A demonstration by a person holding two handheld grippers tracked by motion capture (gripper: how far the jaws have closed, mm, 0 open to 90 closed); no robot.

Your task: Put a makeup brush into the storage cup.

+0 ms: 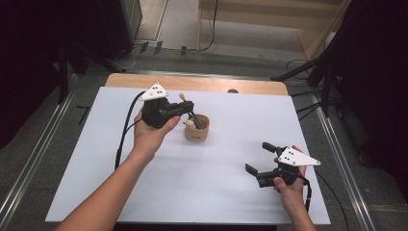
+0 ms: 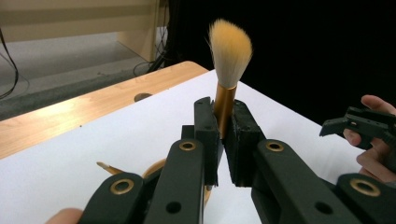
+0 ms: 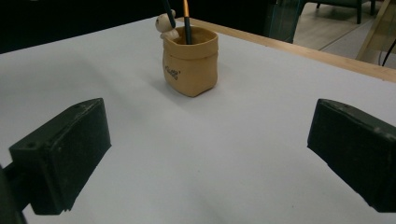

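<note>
Squeezing a fluffy brush [image 2: 229, 60], the left gripper [image 1: 185, 109] sat at the pot's [image 1: 197, 128] ten o'clock; the pot's writing was unreadable. The right gripper [image 1: 260, 157] gaped wide.

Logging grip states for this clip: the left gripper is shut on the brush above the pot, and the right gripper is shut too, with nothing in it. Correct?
Not quite. The right gripper is open: the right gripper view shows its jaws spread wide, nothing between them. The rest holds: the left gripper is shut on the brush above the pot.

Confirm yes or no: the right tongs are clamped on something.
No. In the right gripper view the right tongs stand wide open over bare white table, well short of the tan pot.
</note>
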